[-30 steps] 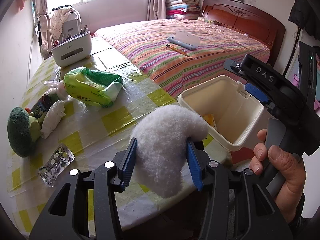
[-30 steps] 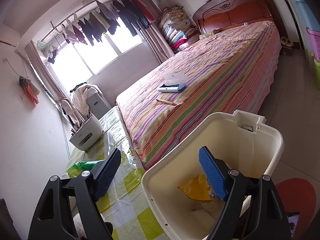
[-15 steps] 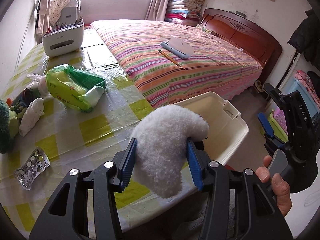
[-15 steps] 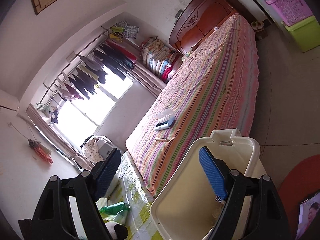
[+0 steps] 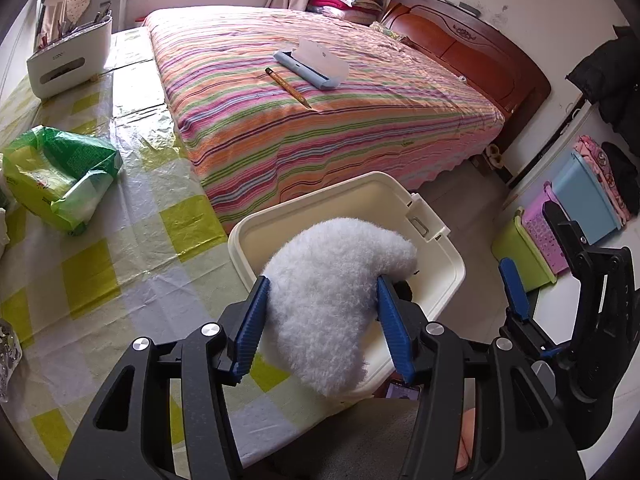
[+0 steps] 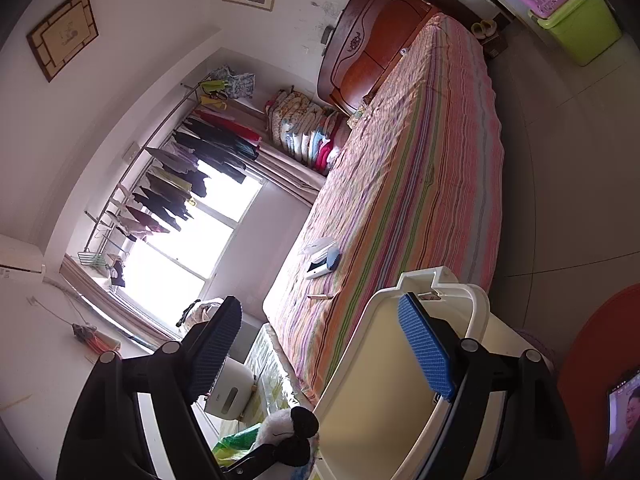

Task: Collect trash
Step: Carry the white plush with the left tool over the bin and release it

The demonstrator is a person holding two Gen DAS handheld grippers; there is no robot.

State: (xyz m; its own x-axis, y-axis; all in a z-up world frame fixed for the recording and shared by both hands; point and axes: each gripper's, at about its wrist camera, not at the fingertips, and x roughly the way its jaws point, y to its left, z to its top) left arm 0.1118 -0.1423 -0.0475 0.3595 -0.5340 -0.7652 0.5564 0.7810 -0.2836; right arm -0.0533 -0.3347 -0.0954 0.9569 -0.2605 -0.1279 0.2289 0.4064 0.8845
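My left gripper (image 5: 320, 280) holds a white fluffy plush piece (image 5: 332, 300) between its blue pads, hanging over the open cream trash bin (image 5: 320, 192) beside the table. Its jaws are opening, while both pads still touch the plush. The bin's inside is mostly hidden behind the plush. In the left wrist view my right gripper (image 5: 526, 236) stands open to the right of the bin, apart from it, with nothing held. In the right wrist view the right gripper (image 6: 320, 344) is rolled sideways with the bin (image 6: 380, 420) close below and the plush (image 6: 280, 420) at the bottom edge.
A table with a yellow-checked plastic cover (image 5: 120, 264) carries a green tissue pack (image 5: 60, 176) and a white holder (image 5: 68, 60). The striped bed (image 5: 320, 120) runs behind the bin. Coloured storage boxes (image 5: 560, 232) and a red stool (image 6: 600, 360) stand on the floor at the right.
My left gripper has carried the plush from above the table's edge to over the bin. My right gripper has rolled sideways and drawn away to the bin's right.
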